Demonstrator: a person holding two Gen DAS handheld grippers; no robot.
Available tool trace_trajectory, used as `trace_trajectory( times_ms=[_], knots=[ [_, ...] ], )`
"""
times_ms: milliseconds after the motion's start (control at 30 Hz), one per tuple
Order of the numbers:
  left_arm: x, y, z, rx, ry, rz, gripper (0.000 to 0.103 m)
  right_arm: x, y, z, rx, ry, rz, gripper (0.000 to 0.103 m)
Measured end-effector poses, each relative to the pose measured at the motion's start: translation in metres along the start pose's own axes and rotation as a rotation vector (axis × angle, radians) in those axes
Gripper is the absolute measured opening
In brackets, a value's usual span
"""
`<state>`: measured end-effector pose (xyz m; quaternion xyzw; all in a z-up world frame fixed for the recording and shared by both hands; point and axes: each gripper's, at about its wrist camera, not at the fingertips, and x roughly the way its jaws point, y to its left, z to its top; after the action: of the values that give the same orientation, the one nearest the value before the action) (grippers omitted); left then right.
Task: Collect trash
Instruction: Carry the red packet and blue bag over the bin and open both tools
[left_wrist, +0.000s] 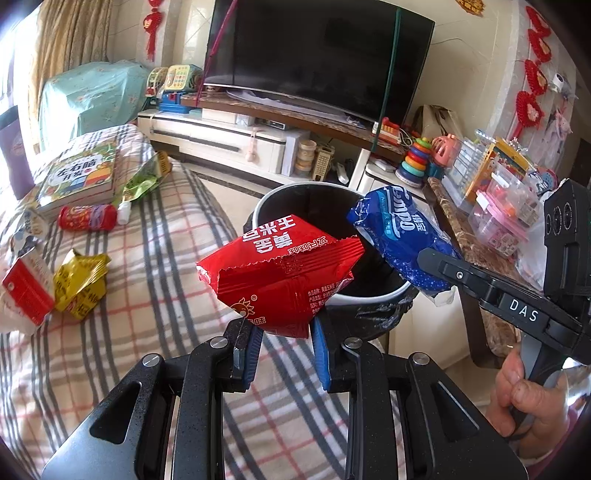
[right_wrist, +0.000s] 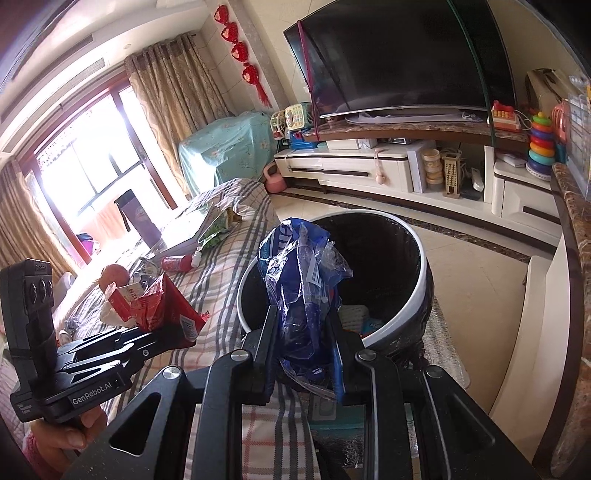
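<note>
Both hands are loaded here. The left gripper (left_wrist: 284, 328) has its fingers clamped on a red wrapper (left_wrist: 280, 273), holding it up at the near rim of the bin (left_wrist: 373, 295). The right gripper (right_wrist: 304, 332) is clamped on a crumpled blue tissue pack (right_wrist: 299, 280), also raised over the bin's near edge. The bin is black-lined with a white rim, standing on the floor beside the checked bed (left_wrist: 155, 258). Still on the bed: a yellow wrapper (left_wrist: 79, 284), a red can (left_wrist: 88, 218) and a book (left_wrist: 79, 177).
</note>
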<state>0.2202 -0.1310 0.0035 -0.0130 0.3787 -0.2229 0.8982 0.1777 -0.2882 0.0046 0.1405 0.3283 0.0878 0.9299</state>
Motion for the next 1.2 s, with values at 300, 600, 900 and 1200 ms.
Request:
trace_trajectory(
  times_ms=[300, 600, 900, 1200],
  knots=[
    [0.016, -0.01, 0.015, 0.023, 0.011, -0.009, 0.023, 0.006, -0.009, 0.008, 0.007, 0.007, -0.014, 0.023],
    [0.032, -0.016, 0.03, 0.047, 0.021, -0.014, 0.023, 0.014, -0.014, 0.019, -0.006, 0.021, -0.025, 0.023],
    [0.045, -0.022, 0.042, 0.073, 0.03, -0.015, 0.023, 0.022, -0.023, 0.024, -0.005, 0.034, -0.035, 0.024],
    [0.058, -0.025, 0.047, 0.078, 0.047, -0.008, 0.024, 0.028, -0.031, 0.03, -0.005, 0.042, -0.049, 0.026]
  ],
)
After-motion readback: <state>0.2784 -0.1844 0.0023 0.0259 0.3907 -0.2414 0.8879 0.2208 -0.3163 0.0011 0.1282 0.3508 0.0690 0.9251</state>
